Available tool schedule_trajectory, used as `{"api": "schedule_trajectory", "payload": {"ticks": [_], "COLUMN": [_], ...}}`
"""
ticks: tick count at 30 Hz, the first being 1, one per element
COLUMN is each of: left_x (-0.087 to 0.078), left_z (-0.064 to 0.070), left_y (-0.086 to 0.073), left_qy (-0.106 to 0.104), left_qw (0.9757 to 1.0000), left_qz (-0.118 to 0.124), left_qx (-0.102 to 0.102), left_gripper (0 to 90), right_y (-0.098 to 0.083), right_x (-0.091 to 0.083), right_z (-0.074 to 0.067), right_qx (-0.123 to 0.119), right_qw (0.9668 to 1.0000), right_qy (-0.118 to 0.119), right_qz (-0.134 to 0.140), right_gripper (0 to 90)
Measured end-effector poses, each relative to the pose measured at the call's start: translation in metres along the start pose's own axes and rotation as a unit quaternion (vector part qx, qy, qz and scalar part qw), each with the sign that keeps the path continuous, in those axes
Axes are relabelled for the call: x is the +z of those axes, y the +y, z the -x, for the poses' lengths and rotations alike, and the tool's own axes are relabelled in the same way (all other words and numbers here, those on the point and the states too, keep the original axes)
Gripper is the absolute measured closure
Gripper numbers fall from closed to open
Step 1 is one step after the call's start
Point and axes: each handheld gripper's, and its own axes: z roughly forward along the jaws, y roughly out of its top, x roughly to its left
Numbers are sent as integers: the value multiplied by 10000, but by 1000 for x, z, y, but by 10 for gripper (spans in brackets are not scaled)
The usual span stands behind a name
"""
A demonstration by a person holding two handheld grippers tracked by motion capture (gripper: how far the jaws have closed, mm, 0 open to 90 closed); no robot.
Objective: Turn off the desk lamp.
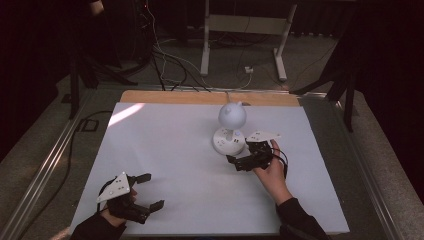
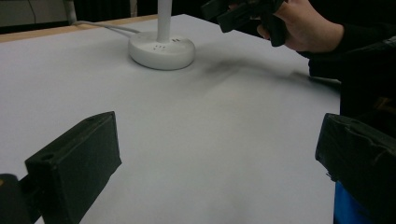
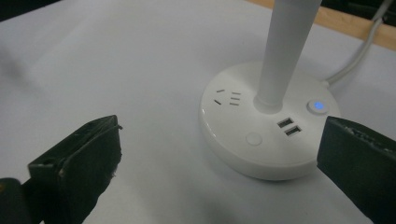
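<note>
A desk lamp (image 1: 229, 131) stands on the worktop (image 1: 175, 165), right of centre and toward the far edge, its cord (image 1: 227, 95) running back over that edge. The right claw (image 1: 239, 162) sits just beside the lamp's base, on its near right, perhaps not touching. The left claw (image 1: 149, 191) lies well apart at the near left corner.

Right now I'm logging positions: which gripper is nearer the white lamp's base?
Right. The right gripper sits just beside the lamp base, jaws open toward it. The left gripper is far off at the table's near left corner, jaws open.
</note>
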Motion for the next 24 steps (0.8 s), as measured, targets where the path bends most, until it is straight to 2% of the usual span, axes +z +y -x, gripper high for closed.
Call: {"api": "schedule_trajectory", "payload": {"ticks": [3, 11, 15, 24], "left_x": [0, 0, 0, 0], "left_z": [0, 0, 0, 1], "left_y": [0, 0, 0, 0], "left_qy": [4, -6, -1, 9], "left_qw": [10000, 10000, 10000, 10000], "left_qz": [-1, -1, -10, -22], "left_qx": [-3, 8, 19, 19], "left_gripper": [6, 6, 6, 6], "right_y": [-5, -21, -31, -56], "right_x": [-6, -26, -37, -65], "right_z": [2, 6, 7, 6], "right_qx": [-37, -20, -143, -140], "right_qw": [9999, 9999, 9995, 9994], "right_qy": [45, -132, -267, -317], "right_qz": [143, 104, 119, 88], "right_gripper": [0, 0, 0, 0]}}
